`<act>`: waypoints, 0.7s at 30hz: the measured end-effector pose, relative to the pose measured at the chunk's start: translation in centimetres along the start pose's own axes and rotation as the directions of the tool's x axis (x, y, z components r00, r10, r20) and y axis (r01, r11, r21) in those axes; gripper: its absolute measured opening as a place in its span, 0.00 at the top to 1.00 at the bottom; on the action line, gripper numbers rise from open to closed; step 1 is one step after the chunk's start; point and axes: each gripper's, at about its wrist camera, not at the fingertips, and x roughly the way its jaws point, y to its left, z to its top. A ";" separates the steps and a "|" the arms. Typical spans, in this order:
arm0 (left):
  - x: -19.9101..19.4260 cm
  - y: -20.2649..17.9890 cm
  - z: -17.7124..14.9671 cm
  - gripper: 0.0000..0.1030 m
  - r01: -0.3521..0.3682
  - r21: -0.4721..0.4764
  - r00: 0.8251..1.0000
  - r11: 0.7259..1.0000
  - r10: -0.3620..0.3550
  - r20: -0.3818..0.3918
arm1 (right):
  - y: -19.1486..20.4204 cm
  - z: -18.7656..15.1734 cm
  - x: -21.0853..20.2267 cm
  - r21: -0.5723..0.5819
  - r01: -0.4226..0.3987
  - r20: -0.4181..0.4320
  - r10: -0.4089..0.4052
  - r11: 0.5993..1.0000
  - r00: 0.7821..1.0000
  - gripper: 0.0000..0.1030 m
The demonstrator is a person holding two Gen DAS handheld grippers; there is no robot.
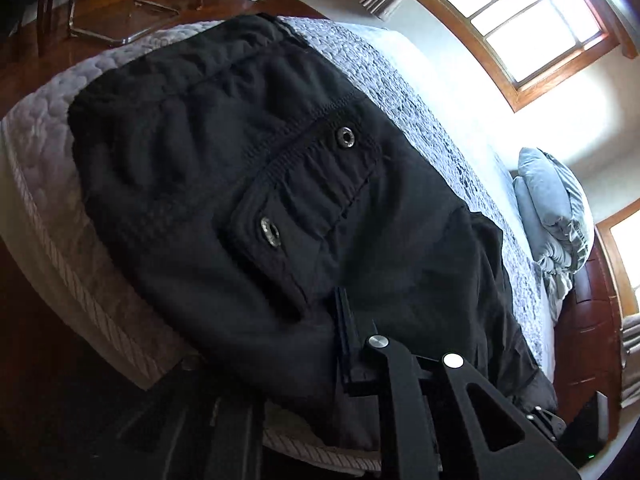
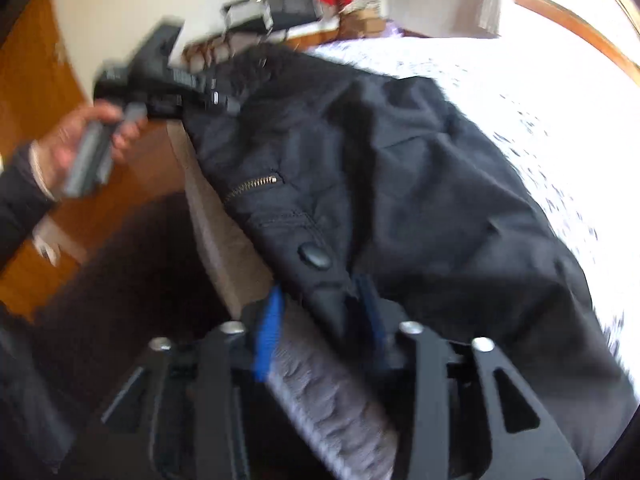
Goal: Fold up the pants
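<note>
Black pants (image 1: 260, 184) lie bunched on a grey quilted mattress (image 1: 52, 168), waistband with two metal eyelets facing up. In the left wrist view only one finger (image 1: 348, 336) of my left gripper shows, at the cloth's near edge; the other is hidden under fabric. In the right wrist view the pants (image 2: 420, 200) show a zipper and a black button. My right gripper (image 2: 320, 320) has its blue-padded fingers apart, with a corner of the cloth between them. My left gripper (image 2: 224, 100) shows far left, at the pants' far edge, held by a hand.
The mattress edge (image 2: 224, 240) drops off to dark wooden floor (image 1: 112, 16). Chairs and boxes stand beyond the bed. Grey pillows (image 1: 556, 208) lie at the far end under bright windows (image 1: 532, 28). The view from the right wrist is motion-blurred.
</note>
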 end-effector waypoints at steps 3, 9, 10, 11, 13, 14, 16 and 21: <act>0.1 -0.7 -0.7 0.85 -0.017 0.021 1.000 1.000 0.017 0.002 | -2.3 -2.7 -4.5 0.158 0.001 0.074 -0.013 0.987 0.997 0.50; -0.2 -0.8 -0.9 0.84 -0.028 0.015 1.000 0.999 0.028 0.014 | -11.7 -13.0 -16.2 0.706 0.106 0.107 -0.253 0.701 0.962 0.42; -0.3 -0.7 -0.8 0.84 -0.032 0.016 0.999 0.999 0.032 0.014 | -13.8 -15.4 -18.2 0.810 0.092 0.088 -0.275 0.579 0.957 0.36; -0.2 -0.9 -0.8 0.83 -0.040 0.021 0.999 0.999 0.039 0.015 | -15.6 -17.6 -19.9 0.883 0.049 0.096 -0.282 0.466 0.954 0.33; -0.6 -1.0 -1.3 0.83 -0.051 0.033 0.999 0.998 0.051 0.018 | -18.7 -21.5 -22.6 0.960 -0.082 0.157 -0.274 0.266 0.949 0.33; -0.5 -1.1 -1.4 0.83 -0.055 0.036 0.998 0.998 0.055 0.018 | -20.0 -22.9 -23.5 0.973 -0.138 0.185 -0.266 0.185 0.946 0.32; -0.4 -1.5 -1.3 0.82 -0.057 0.031 0.998 0.998 0.056 0.018 | -22.0 -24.3 -24.4 0.984 -0.160 0.175 -0.261 0.078 0.949 0.31; 0.2 -2.1 -1.2 0.76 -0.066 0.030 0.998 0.997 0.065 0.012 | -25.3 -25.2 -23.5 0.996 -0.081 0.068 -0.246 -0.042 0.967 0.31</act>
